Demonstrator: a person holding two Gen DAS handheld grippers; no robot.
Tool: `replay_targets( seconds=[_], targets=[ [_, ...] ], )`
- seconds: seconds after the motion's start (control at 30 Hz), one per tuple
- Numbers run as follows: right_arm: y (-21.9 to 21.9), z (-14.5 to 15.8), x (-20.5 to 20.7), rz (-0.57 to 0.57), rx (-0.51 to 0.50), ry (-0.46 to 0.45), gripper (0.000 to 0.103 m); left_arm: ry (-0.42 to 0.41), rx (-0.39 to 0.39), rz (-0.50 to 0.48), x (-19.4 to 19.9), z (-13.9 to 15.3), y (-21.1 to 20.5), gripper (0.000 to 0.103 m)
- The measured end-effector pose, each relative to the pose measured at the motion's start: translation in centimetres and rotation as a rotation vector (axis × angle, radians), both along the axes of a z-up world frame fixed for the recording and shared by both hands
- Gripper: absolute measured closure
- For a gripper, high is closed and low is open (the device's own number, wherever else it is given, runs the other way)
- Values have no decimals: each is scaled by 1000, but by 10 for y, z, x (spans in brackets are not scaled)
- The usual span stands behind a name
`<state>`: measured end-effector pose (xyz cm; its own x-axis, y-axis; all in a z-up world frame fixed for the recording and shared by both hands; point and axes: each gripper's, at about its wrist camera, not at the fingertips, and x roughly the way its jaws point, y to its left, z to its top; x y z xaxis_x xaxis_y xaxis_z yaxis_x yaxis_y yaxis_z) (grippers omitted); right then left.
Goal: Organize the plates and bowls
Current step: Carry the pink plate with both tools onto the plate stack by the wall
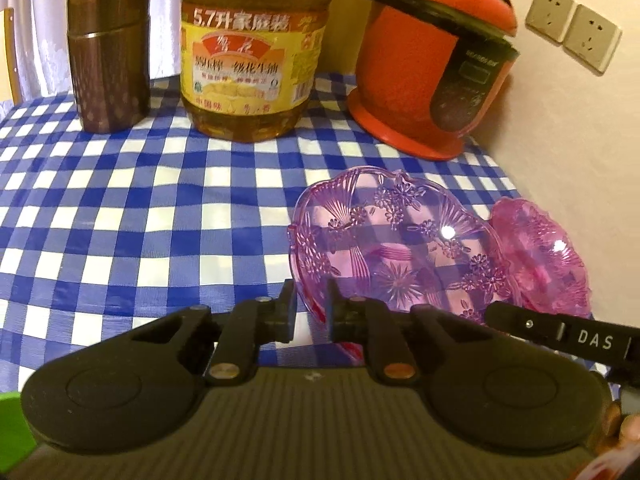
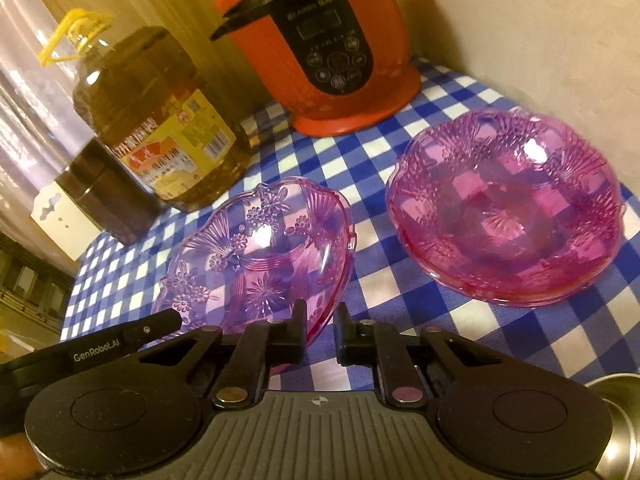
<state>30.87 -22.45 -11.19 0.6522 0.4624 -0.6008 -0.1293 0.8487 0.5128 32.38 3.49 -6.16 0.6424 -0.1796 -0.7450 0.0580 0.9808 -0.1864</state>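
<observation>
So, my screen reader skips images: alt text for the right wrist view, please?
Both grippers' fingers pinch the near rim of a tilted clear purple bowl over a blue checked tablecloth. A stack of pink bowls sits right; oil bottle and red cooker behind.

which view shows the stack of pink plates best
The right wrist view: the stack of pink plates sits whole and open-faced on the checked cloth. The left wrist view catches it only at the right edge, foreshortened and partly behind the tilted dish.
</observation>
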Motion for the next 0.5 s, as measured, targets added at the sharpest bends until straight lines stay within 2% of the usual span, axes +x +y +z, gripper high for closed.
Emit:
replay_targets(
  seconds=[0.5],
  targets=[
    [-37,37,-44,-29,14,-61,90,-54,-21,-1,-50,51,-30,91]
  ],
)
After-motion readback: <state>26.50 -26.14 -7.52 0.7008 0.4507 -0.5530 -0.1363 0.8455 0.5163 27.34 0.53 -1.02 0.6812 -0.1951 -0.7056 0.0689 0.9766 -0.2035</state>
